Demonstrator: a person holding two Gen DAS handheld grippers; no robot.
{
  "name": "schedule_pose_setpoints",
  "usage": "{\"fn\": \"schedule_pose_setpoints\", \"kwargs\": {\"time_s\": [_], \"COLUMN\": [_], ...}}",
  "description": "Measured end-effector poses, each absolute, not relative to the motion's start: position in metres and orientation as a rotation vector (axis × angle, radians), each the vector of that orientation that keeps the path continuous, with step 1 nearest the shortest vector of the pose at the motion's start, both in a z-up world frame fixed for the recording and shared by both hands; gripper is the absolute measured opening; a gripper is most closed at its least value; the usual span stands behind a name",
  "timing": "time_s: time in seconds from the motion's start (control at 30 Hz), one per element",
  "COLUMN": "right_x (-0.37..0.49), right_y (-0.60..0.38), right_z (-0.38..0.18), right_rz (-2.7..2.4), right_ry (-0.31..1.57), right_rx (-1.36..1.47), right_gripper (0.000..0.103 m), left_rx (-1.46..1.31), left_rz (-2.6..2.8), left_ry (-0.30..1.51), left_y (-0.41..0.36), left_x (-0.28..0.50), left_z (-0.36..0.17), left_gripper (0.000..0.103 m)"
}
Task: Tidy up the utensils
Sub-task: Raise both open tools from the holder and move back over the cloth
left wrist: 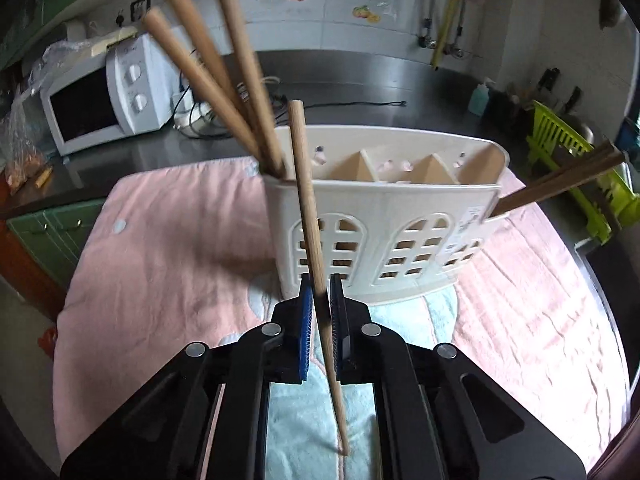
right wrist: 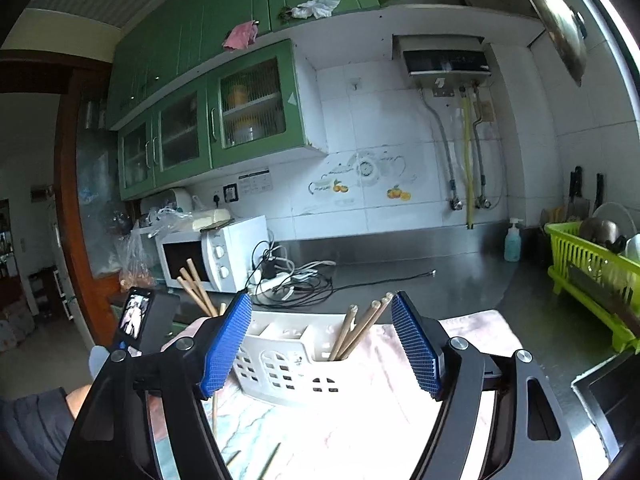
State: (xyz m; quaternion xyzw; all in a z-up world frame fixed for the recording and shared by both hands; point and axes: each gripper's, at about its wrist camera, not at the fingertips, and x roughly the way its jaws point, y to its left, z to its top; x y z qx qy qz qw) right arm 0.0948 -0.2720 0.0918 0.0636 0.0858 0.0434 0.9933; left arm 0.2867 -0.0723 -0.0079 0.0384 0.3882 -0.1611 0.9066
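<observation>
Wooden and pale, a slim round chopstick stands nearly upright, pinched by the left gripper, its tip on the pink towel before the cream holder. The right gripper gapes empty.

- A white microwave stands on the steel surface, tangled cables just beside it.
- A blue soap bottle stands near a lime dish rack.
- Green cabinets hang above.
- A pink towel covers the surface.
</observation>
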Motion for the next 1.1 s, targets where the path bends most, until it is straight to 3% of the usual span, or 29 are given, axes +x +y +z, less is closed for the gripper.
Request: {"fn": "schedule_pose_setpoints", "kwargs": {"time_s": [0.43,0.83,1.1], "right_x": [0.086,0.092,0.095], "right_y": [-0.276,-0.291,-0.297], "right_z": [0.099,0.098,0.094], "right_rz": [0.092,0.073,0.057], "right_ry": [0.138,0.143,0.153], "right_rx": [0.148,0.189,0.197], "right_gripper": [0.073,0.073,0.073], "left_rx": [-0.003,-0.091,-0.115], "left_rz": [-0.35,-0.293,-0.225], "left_ry": [0.603,0.363,0.306], "left_y": [-0.069,-0.077,-0.088], "left_x": [0.252,0.276,0.311], "left_z": [0.056,0.142,0.14], "left_gripper": [0.005,0.005,0.005]}}
